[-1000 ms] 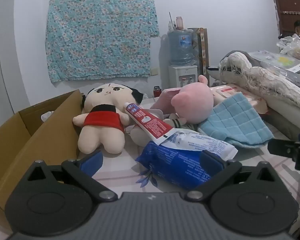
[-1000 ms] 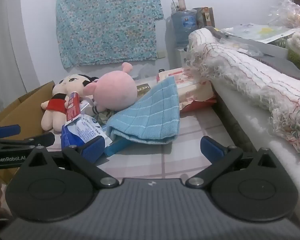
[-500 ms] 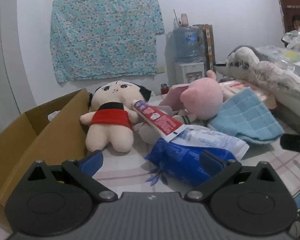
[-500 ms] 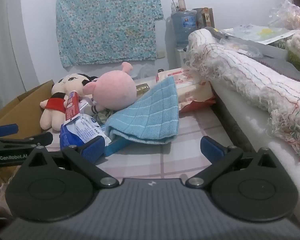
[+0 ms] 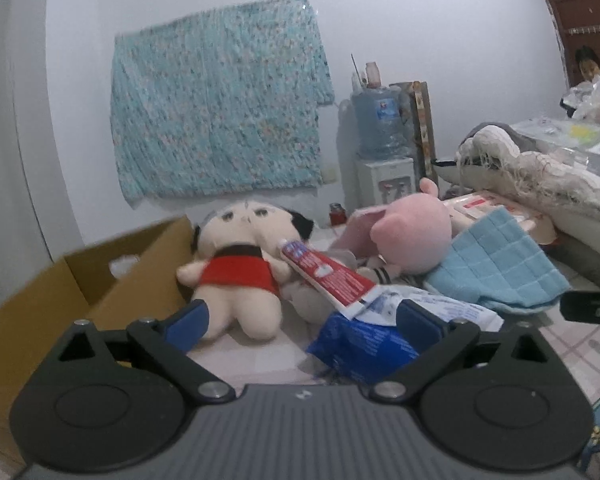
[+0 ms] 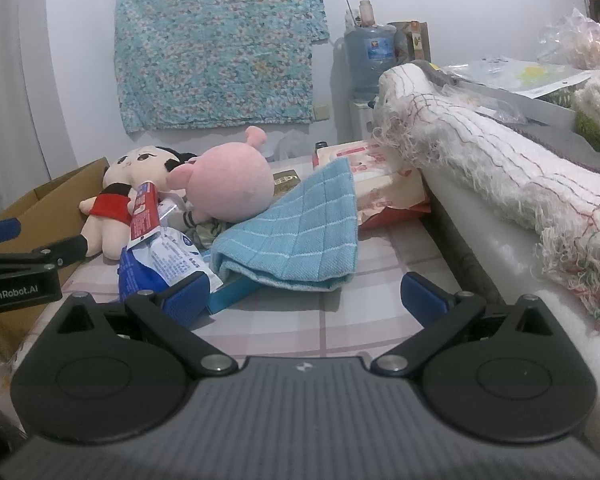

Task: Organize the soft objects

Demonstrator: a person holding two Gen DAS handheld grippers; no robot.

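A doll in a red shirt (image 5: 236, 280) (image 6: 114, 204) lies on the table next to an open cardboard box (image 5: 60, 304) (image 6: 32, 208). A pink plush (image 5: 412, 236) (image 6: 232, 184) lies to its right, beside a folded blue cloth (image 5: 496, 264) (image 6: 300, 240). A red toothpaste tube (image 5: 328, 276) (image 6: 142, 216) leans over a blue-and-white pack (image 5: 364, 344) (image 6: 160, 264). My left gripper (image 5: 300, 316) is open and empty, just short of the doll and the pack. My right gripper (image 6: 306, 300) is open and empty, just short of the blue cloth.
A rolled white fringed blanket (image 6: 500, 168) and a raised ledge run along the right. Pink-and-white packets (image 6: 380, 184) lie behind the cloth. A water dispenser (image 5: 380, 140) stands at the back wall. The left gripper also shows at the right wrist view's left edge (image 6: 20, 276).
The left wrist view has shifted left and tilted up, so the doll and pack now sit more to the right and nearer the fingers. The right gripper has hardly moved.
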